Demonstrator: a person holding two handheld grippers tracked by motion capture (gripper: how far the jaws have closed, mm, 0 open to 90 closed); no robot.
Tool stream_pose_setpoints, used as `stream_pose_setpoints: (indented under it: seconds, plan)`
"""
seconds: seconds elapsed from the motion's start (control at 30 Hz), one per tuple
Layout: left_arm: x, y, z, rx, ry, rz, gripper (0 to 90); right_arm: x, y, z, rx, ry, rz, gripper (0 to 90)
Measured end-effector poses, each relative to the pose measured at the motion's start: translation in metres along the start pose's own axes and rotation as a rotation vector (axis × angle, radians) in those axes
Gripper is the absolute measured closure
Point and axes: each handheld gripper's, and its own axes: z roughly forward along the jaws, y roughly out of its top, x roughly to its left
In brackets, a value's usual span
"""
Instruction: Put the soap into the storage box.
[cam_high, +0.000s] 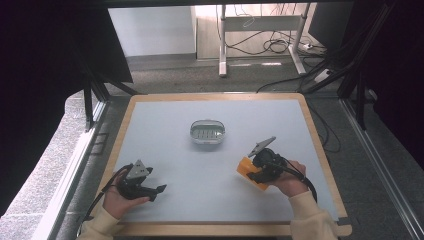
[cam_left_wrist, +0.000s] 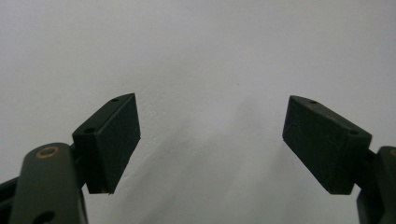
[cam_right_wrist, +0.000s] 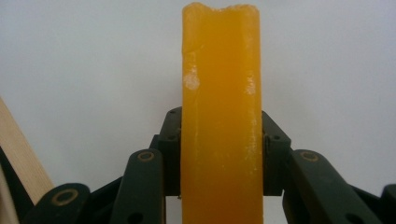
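Orange translucent soap-like bar (cam_right_wrist: 220, 116) sits clamped edge-on between the right gripper's (cam_right_wrist: 220, 154) black jaws, at the near right of the grey table top (cam_high: 165, 150); in the high view the same bar (cam_high: 247, 169) pokes out toward the table centre, low over the surface, whether touching it I can't tell; right hand (cam_high: 290, 181) wraps the tool body from behind.

Handling, my read: rigid, waxy, modest weight; smooth faces look slippery, so a pinch across the narrow thickness could let it slide or pivot if swung fast; far end is chipped and there are pale scuffs on the near face, so corners probably crumble under a knock; grip sits near one end, long overhang beyond the pads; a hold nearer mid-length would cut the lever arm; keep squeeze firm, moves slow.

Left gripper (cam_left_wrist: 211, 135): jaws spread wide, nothing between them, only bare grey surface ahead; in the high view it (cam_high: 159, 189) rests at the near left in the left hand (cam_high: 116, 199), well apart from the bar.

Farther out, mid-table: oval metal dish with a slotted insert (cam_high: 207, 132), empty; likely drop spot; set the bar down flat, don't drop it.
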Motion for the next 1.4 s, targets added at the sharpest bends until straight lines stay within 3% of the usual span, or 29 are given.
stream_pose_setpoints:
  seconds: [0.3, 0.8, 1.23, 1.4]
  plan:
    - [0.001, 0.000, 0.000, 0.000, -0.001, -0.001, 19.1, -0.005, 0.012, -0.003, -0.018, 0.029, -0.021, 61.6]
    - [0.001, 0.000, -0.003, -0.009, 0.000, -0.005, 19.1, -0.014, 0.032, -0.014, -0.057, 0.028, -0.055, 61.5]
    - [-0.001, 0.000, -0.002, -0.005, -0.001, 0.000, 19.1, -0.024, 0.047, -0.017, -0.058, 0.034, -0.080, 61.6]
    - [0.000, 0.001, -0.002, -0.005, 0.000, 0.001, 19.1, -0.026, 0.053, -0.015, -0.055, 0.059, -0.090, 61.5]
